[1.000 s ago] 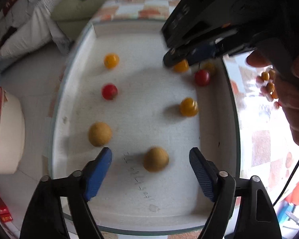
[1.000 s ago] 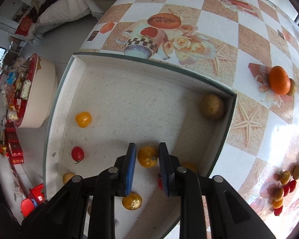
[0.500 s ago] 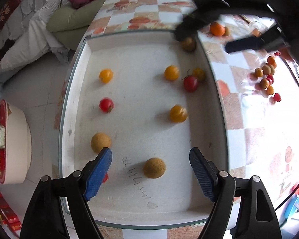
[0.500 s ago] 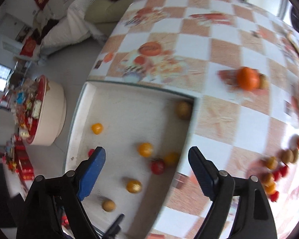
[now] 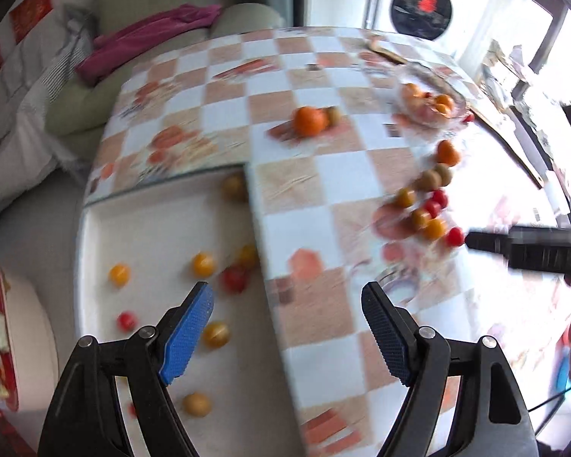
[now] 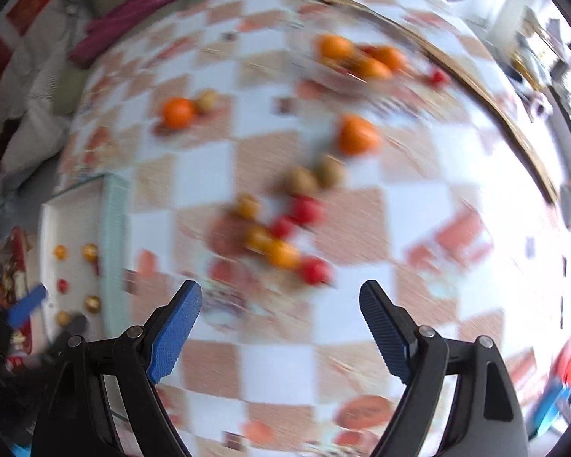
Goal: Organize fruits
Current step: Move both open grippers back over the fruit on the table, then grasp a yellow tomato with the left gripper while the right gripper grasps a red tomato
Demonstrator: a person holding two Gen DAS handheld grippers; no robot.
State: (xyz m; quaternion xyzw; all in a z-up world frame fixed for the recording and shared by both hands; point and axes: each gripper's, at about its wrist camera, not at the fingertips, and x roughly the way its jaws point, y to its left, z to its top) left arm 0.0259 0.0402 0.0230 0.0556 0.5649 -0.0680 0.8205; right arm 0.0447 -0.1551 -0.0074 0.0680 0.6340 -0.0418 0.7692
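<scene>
Right gripper (image 6: 279,327): a second ago narrow around a yellow tomato in the white tray (image 5: 95,236); now fingers wide, empty, over the checked worktop (image 5: 323,175). That tomato is delivered; next pick likely from the loose cluster (image 6: 281,236) at 12 o'clock of the fingers. Left gripper (image 5: 285,333): wide, empty, straddling the tray's edge, having drifted off the tray centre. Fruits are round, no long axis or heading; stems too blurred to tell.
</scene>
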